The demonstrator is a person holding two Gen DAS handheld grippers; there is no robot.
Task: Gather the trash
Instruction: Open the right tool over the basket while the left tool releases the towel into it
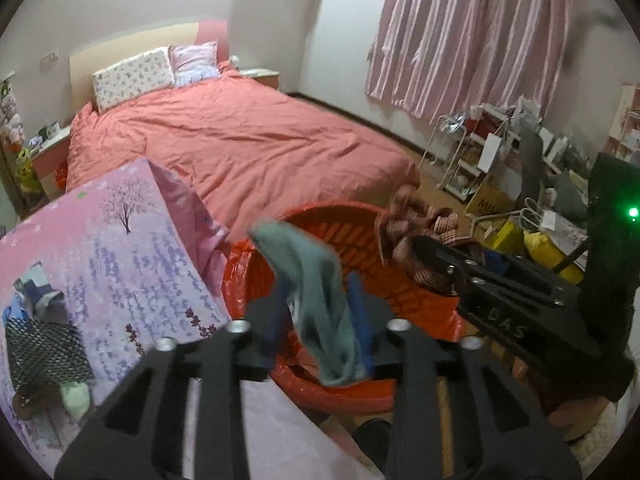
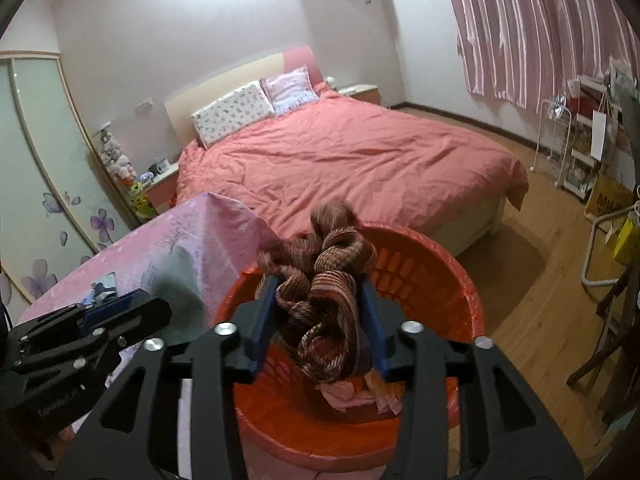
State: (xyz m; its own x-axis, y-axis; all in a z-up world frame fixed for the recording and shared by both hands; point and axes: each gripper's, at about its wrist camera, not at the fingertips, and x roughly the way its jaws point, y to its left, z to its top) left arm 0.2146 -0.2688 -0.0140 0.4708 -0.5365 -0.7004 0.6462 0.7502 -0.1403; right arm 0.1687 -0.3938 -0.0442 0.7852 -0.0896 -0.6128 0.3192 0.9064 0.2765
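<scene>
Left wrist view: my left tongs [image 1: 320, 316] hang over the red basket [image 1: 360, 220], the grey-green cloth [image 1: 320, 300] dangling between the blue pads. The pads stand part-way apart; I cannot tell whether they still pinch it. To do this well I want the cloth fully inside the basket's rim before the pads let go, since its lower end hangs close to the near rim. Beside the basket on its left, the pink floral sheet [image 1: 120, 260] carries a black mesh scrap [image 1: 44, 344] and other bits, likely more to collect. My right tongs [image 1: 436, 256] reach in from the basket's right with the striped brown scarf [image 1: 416, 220].

Right wrist view: the right tongs [image 2: 320, 320] are over the basket [image 2: 440, 272], the scarf [image 2: 332, 300] bunched between half-open pads; whether it is gripped or slipping I cannot tell. Pink crumpled pieces [image 2: 348, 394] already lie inside the basket. The left tongs [image 2: 120, 312] sit at the basket's left, so both crowd one opening; I judge dropping one at a time is safer. Beyond the basket lies the bed [image 2: 340, 152].
</scene>
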